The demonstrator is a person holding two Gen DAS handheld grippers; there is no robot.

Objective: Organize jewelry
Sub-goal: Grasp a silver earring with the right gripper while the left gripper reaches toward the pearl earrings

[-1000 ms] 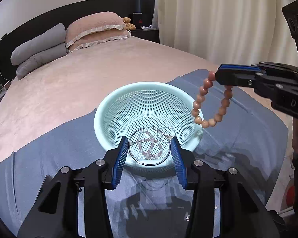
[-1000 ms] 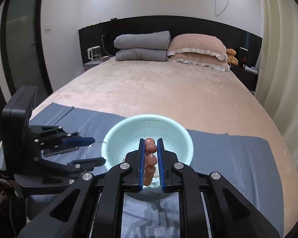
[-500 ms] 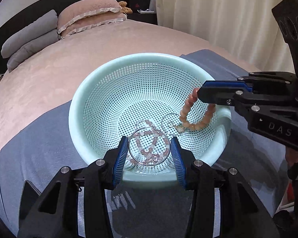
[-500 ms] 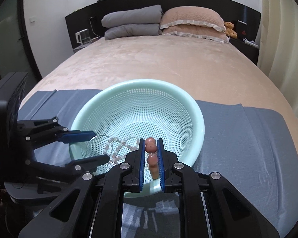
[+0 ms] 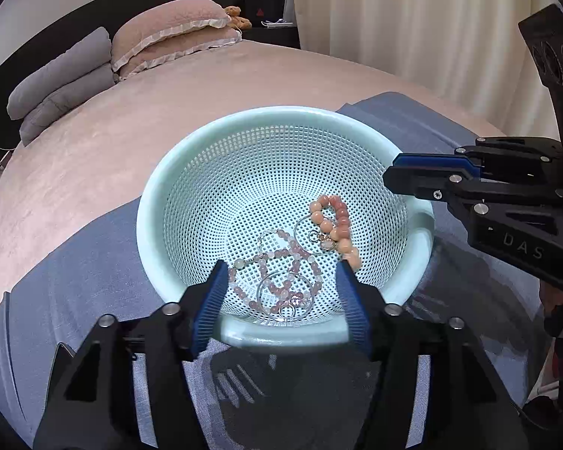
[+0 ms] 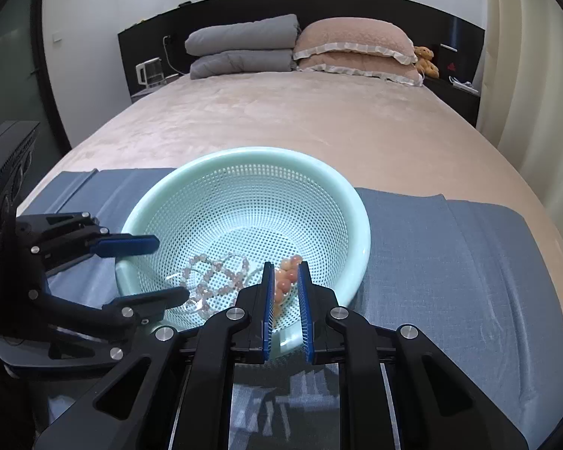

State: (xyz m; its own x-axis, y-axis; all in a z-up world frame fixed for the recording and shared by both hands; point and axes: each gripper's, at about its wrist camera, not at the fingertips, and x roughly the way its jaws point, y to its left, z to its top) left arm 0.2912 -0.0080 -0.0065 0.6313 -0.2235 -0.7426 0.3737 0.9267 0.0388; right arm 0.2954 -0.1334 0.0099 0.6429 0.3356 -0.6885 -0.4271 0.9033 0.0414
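A: Jewelry — a peach-orange round-bead bracelet point(image 5: 336, 225), a pale pink small-bead strand point(image 5: 277, 273) and thin silver wire hoops point(image 5: 285, 294) — all lies in the bottom of the mint-green perforated plastic basket point(image 5: 176, 202), which sits on a blue-grey cloth point(image 6: 450, 255) on the bed point(image 6: 281, 112). Risks?

B: Main one is tangling, imo. The peach bracelet lies on a hoop, w/ the pink strand just beside; pulling one out could drag the rest. Also the light basket may tip or slide if a finger catches its rim.

A: Left gripper point(image 5: 281, 292)?

B: Fingers are opening, spread wide over the near rim. A hoop and part of the pink strand lie between them, lower down in the bowl; the pads press on nothing.

A: Right gripper point(image 6: 286, 288)?

B: Fingers are opening too, but only a narrow gap so far. Peach beads show thru that gap, lying on the basket floor beyond the tips. No pad touches them, afaict.
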